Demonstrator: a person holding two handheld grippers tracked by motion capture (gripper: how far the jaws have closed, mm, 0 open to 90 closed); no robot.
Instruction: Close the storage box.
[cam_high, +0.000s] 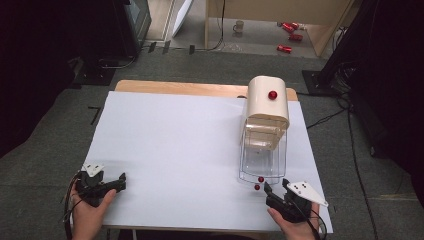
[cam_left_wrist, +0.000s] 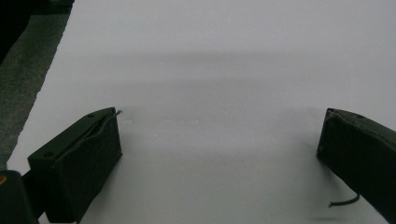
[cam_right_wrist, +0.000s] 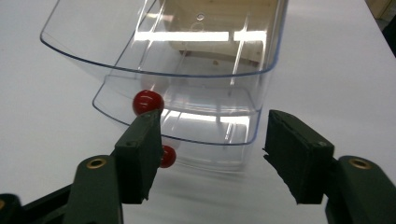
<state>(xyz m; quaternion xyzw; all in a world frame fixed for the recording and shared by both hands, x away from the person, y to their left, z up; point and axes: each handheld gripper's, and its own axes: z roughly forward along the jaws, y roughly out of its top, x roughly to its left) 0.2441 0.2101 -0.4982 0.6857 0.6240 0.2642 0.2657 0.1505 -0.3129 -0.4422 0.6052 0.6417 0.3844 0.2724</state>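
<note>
Between the pads of the right gripper (cam_right_wrist: 212, 135): nothing but bare white table sheet (cam_right_wrist: 56, 140). Jaws roughly half apart, released, gripping nothing. Just ahead of the fingertips, the curved fronts of two clear plastic drawers, the upper clear drawer (cam_right_wrist: 159, 51) jutting out over the lower clear drawer (cam_right_wrist: 210, 121). Beside the tip of that view's left-hand pad, outside the gap, the upper drawer's round red knob (cam_right_wrist: 148, 102). Partly hidden behind the same pad, the lower drawer's round red knob (cam_right_wrist: 167, 156); touching or just apart, impossible to tell. Beyond the drawers, the cream rounded wooden cabinet (cam_high: 267, 102) they slide from, with a red knob of its own (cam_high: 272, 95) on top.

Well apart from all this, near the table's other front corner: the left gripper (cam_left_wrist: 219, 130), spread wide, empty, lying low over the sheet.

Progress, as a judgement: both drawers drawn far out, so the opening looks done. Left to do, probably: taking hold of a knob, since neither is gripped yet.
</note>
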